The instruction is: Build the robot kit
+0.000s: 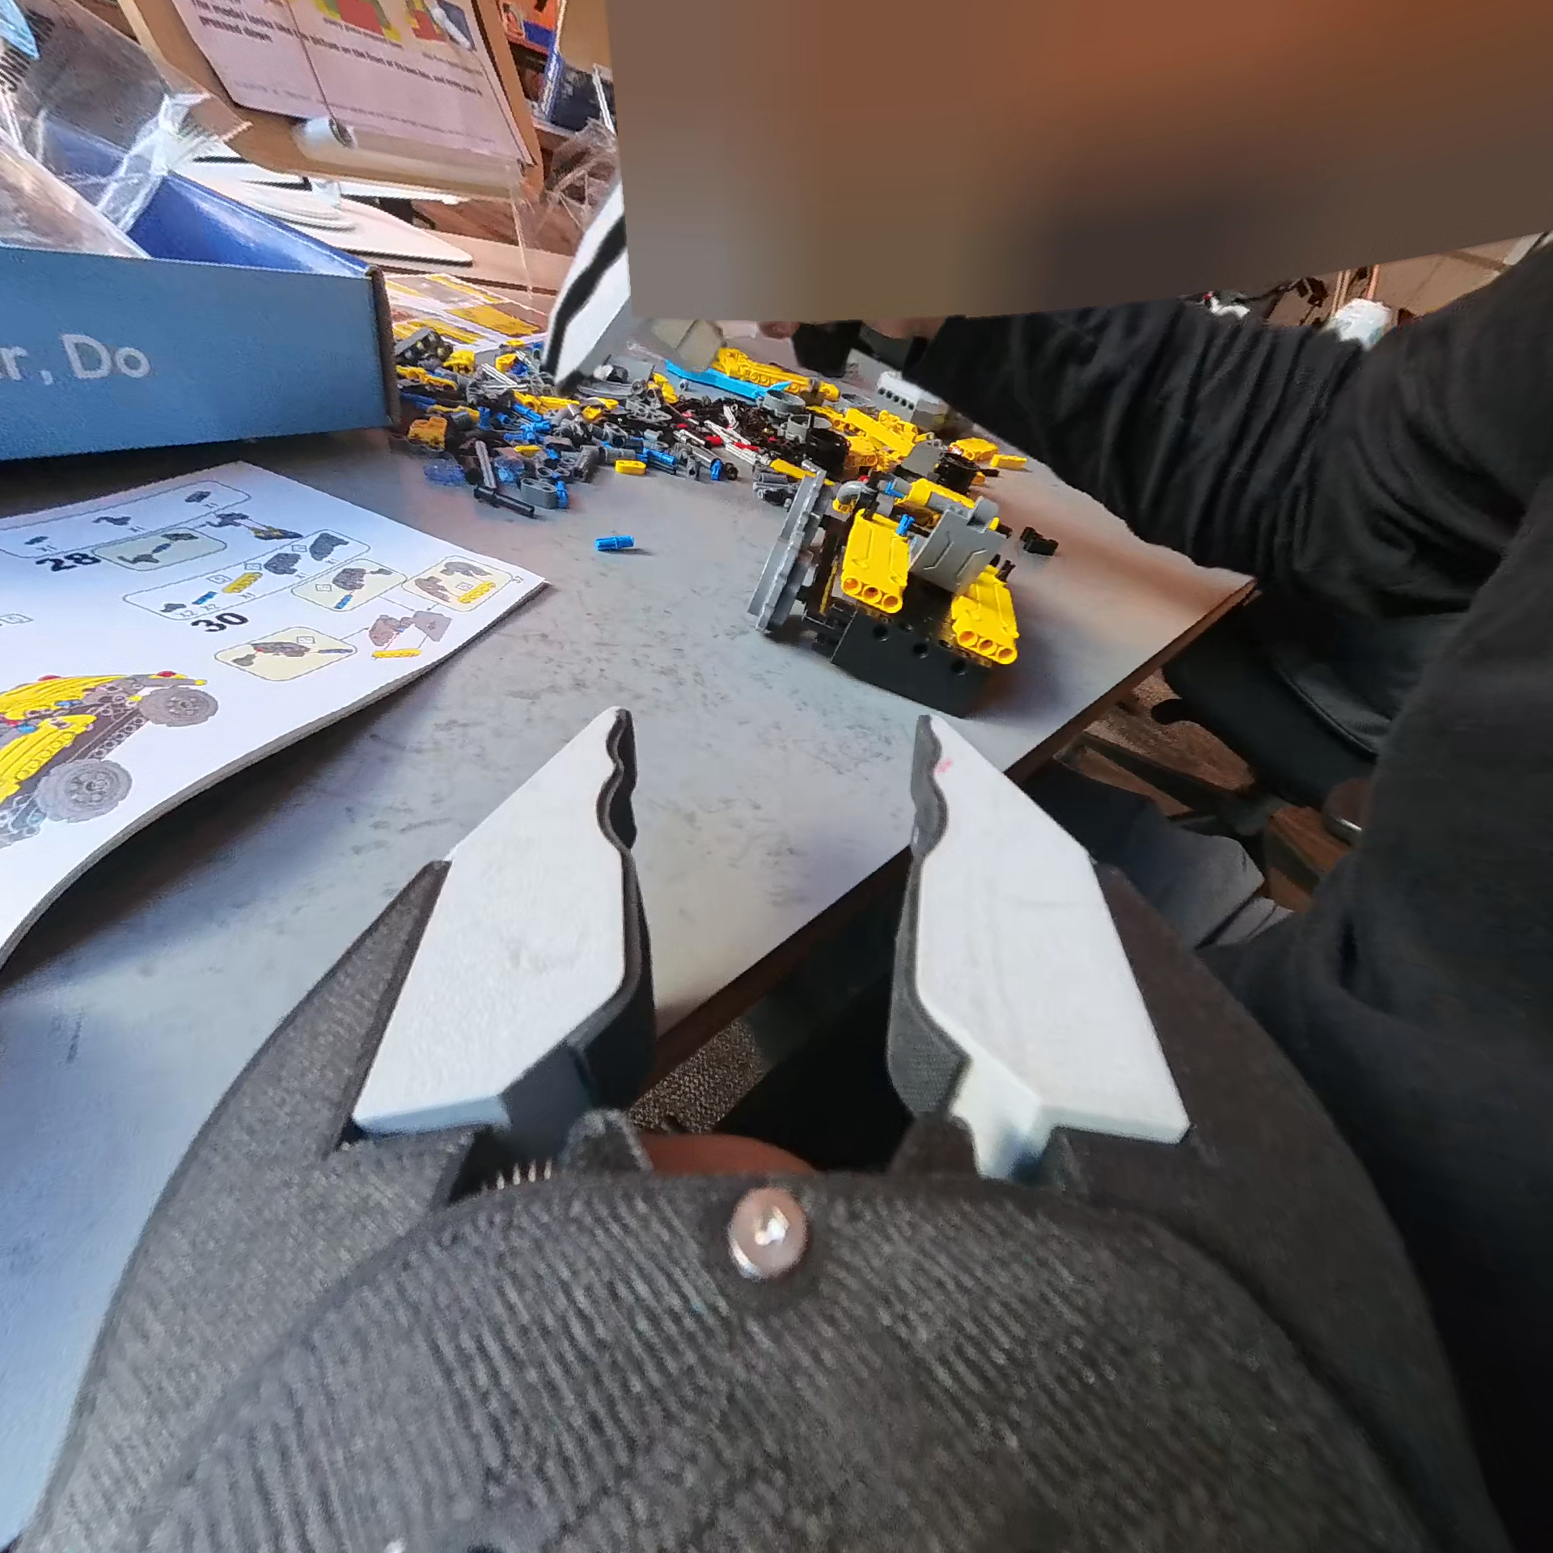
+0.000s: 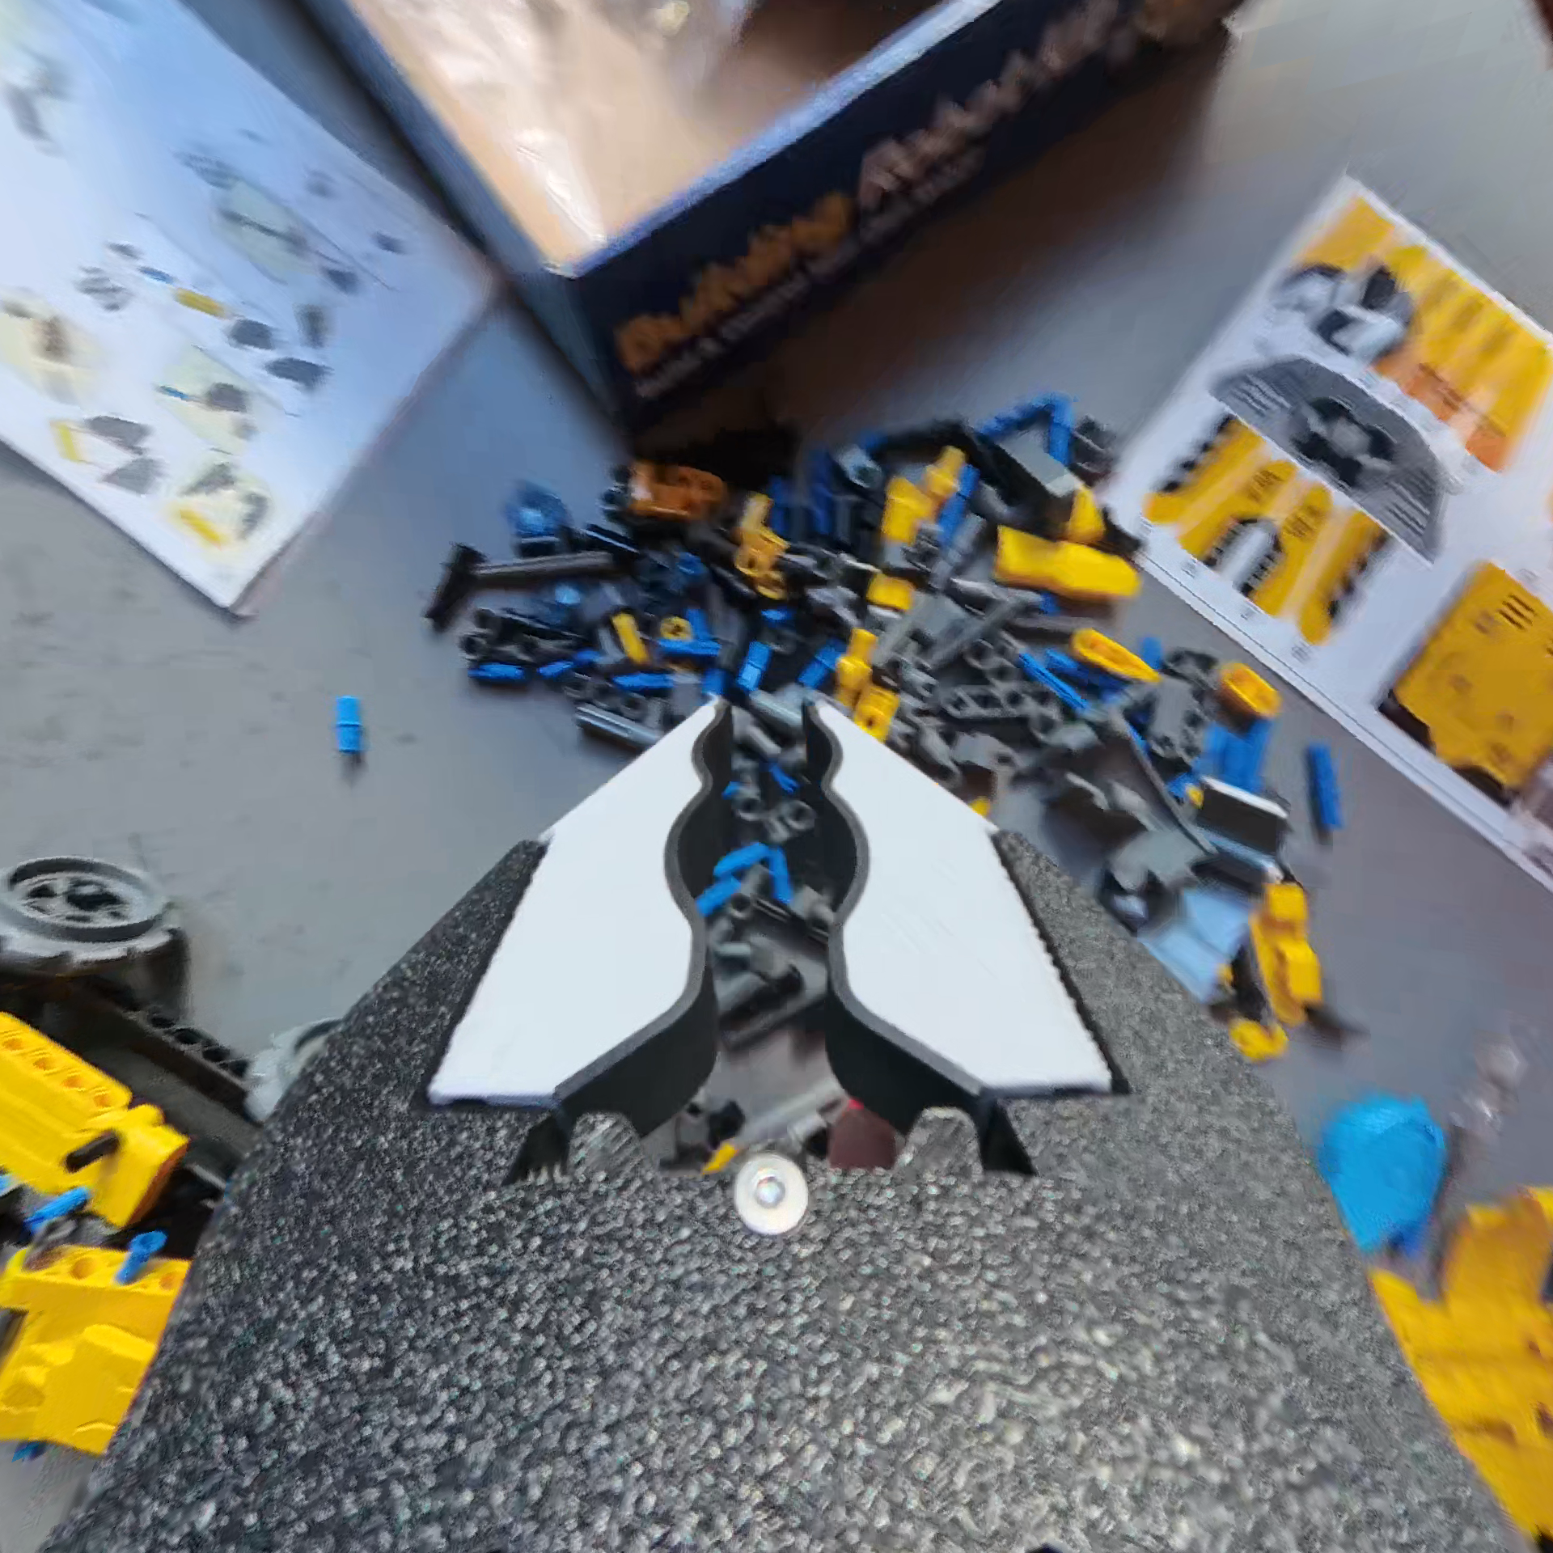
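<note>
Your left tongs (image 1: pixel 773 739) gape wide and empty near the worktop (image 1: pixel 655 655) edge. Your right tongs (image 2: pixel 765 723), narrowed, hang over the blurred brick pile (image 2: pixel 882 639); grip unclear.

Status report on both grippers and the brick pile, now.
Left gripper open, empty, above bare table. Right gripper jaws narrowly apart, empty, over loose brick pile. Part-built yellow model stands apart.

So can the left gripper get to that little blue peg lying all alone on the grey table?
Probably yes. The left gripper is open and empty, and only bare grey table lies between it and the small blue plastic peg. Nothing blocks the way.
</note>
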Demonstrator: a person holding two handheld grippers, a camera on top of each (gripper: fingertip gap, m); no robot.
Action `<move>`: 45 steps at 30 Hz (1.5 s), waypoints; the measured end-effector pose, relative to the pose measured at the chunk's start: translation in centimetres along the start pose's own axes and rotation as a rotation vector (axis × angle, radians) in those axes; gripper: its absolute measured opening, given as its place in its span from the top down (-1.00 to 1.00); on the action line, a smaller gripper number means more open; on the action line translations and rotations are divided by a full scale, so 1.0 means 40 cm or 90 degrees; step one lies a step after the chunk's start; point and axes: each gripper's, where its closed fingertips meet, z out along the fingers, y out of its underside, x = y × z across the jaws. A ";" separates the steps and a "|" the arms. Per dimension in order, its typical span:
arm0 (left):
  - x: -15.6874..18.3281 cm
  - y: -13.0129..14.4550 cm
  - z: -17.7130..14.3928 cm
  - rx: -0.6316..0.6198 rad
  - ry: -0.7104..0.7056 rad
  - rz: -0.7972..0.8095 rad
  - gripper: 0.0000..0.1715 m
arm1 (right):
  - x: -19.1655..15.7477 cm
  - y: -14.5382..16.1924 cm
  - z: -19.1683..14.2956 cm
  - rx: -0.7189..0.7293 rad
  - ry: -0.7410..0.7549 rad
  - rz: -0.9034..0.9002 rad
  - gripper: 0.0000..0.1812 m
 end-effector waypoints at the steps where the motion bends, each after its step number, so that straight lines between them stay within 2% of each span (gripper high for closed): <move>1: 0.000 0.000 0.000 0.000 0.000 0.000 0.26 | -0.019 -0.009 0.012 -0.009 -0.010 -0.029 0.81; 4: -0.001 0.002 -0.004 -0.003 -0.003 0.006 0.26 | -0.060 -0.038 0.049 -0.022 -0.023 -0.131 0.77; 6: -0.003 0.003 -0.008 -0.004 -0.006 0.008 0.25 | -0.054 -0.041 0.064 -0.047 -0.011 -0.160 0.74; 10: -0.012 0.001 -0.025 0.008 -0.019 -0.001 0.26 | 0.082 -0.030 0.000 -0.065 0.120 -0.132 0.85; 12: -0.016 0.000 -0.030 0.013 -0.022 -0.006 0.27 | 0.178 0.016 -0.042 -0.101 0.175 -0.090 0.86; 15: -0.016 -0.002 -0.032 0.015 -0.018 -0.014 0.27 | 0.246 0.086 -0.061 -0.141 0.158 0.001 0.79; 17: -0.005 -0.019 -0.040 0.034 -0.004 -0.006 0.29 | 0.241 0.082 -0.065 -0.117 0.138 0.001 0.88; 19: -0.006 -0.053 -0.053 0.087 -0.013 0.007 0.37 | 0.242 0.056 -0.069 -0.089 0.147 -0.010 1.00; 20: -0.007 -0.061 -0.055 0.099 -0.017 0.013 0.39 | 0.233 0.036 -0.064 -0.071 0.135 -0.008 0.99; 24: -0.003 -0.044 -0.032 0.066 -0.006 0.012 0.35 | 0.177 -0.023 -0.004 -0.031 0.055 0.024 0.90; 28: 0.004 -0.044 -0.017 0.064 0.002 0.020 0.35 | 0.149 -0.013 0.070 -0.060 0.047 -0.007 0.92; 30: 0.005 -0.041 -0.011 0.058 0.006 0.017 0.35 | 0.118 -0.006 0.080 -0.058 0.003 0.002 0.98; 33: 0.001 -0.040 -0.008 0.057 0.008 0.009 0.35 | 0.108 0.027 0.058 -0.077 -0.001 0.006 0.95; 38: -0.003 -0.039 -0.003 0.056 0.009 -0.001 0.35 | 0.139 0.034 -0.020 -0.027 0.050 0.037 0.96; 41: -0.006 -0.047 0.003 0.045 0.003 0.002 0.37 | 0.155 0.040 -0.052 -0.002 0.072 0.074 0.82; 43: -0.010 -0.090 0.011 0.045 0.015 -0.002 0.40 | 0.131 0.041 -0.082 0.037 0.067 0.090 0.79; 45: -0.044 -0.161 0.037 0.031 -0.002 0.045 0.41 | 0.119 0.049 -0.121 0.076 0.093 0.089 0.77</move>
